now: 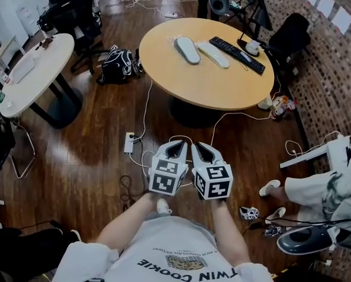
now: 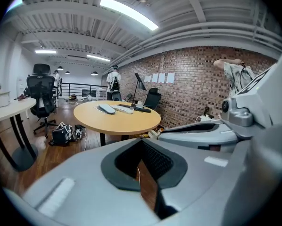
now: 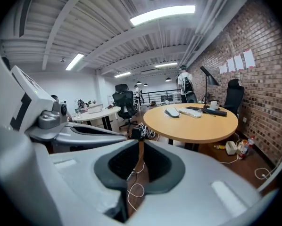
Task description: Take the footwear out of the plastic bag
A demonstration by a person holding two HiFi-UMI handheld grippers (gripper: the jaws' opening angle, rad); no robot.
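Round wooden table (image 1: 187, 84) bears two slippers (image 1: 187, 50) and a black keyboard (image 1: 237, 55).

Head camera sat high, faced steeply down on dark wooden plank floor (image 1: 93, 151), with left gripper (image 1: 176, 148) and right gripper (image 1: 201, 148) close below. Each gripper's camera rode low, faced level along its jaws. All three shared round tan wooden table (image 1: 181, 81), well ahead, and red brick wall (image 1: 334, 63).

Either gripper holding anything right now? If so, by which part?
Nothing is held. The left gripper and the right gripper are both shut with nothing between them.
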